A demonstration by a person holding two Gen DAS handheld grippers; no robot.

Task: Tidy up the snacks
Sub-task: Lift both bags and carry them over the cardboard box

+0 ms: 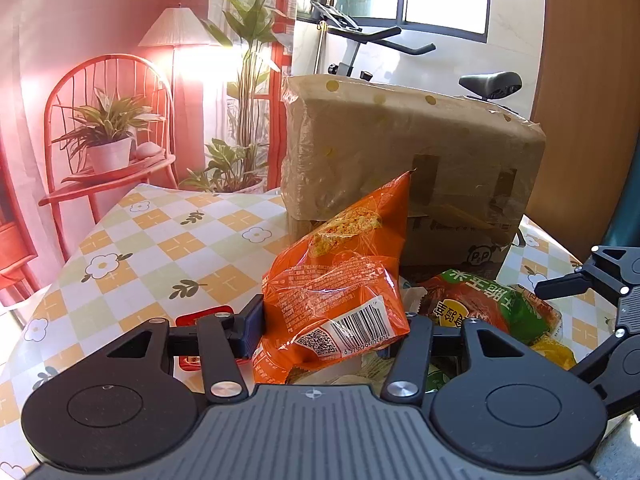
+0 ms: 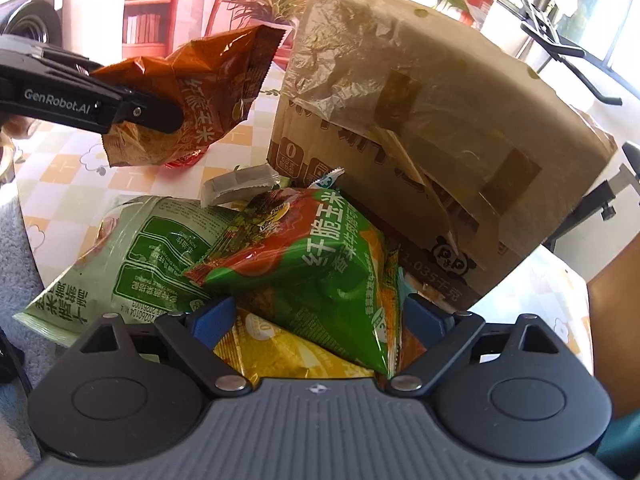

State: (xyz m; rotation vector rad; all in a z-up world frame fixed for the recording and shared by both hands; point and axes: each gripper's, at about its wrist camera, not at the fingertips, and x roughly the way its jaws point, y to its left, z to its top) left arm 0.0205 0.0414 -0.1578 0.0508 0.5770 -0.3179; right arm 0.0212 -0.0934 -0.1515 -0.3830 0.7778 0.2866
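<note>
At the bottom of the right wrist view, the right gripper is standing wide open over the green bag in the pile. Upper left, the left gripper is clamping the lifted orange bag. Behind, the cardboard box is waiting; most snacks are still lying unsorted.

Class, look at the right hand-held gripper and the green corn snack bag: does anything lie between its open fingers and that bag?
Nothing visible does. The green snack bag lies on top of the pile, directly before the right hand-held gripper, whose jaws stand open on either side. The cardboard box stands behind it.
</note>
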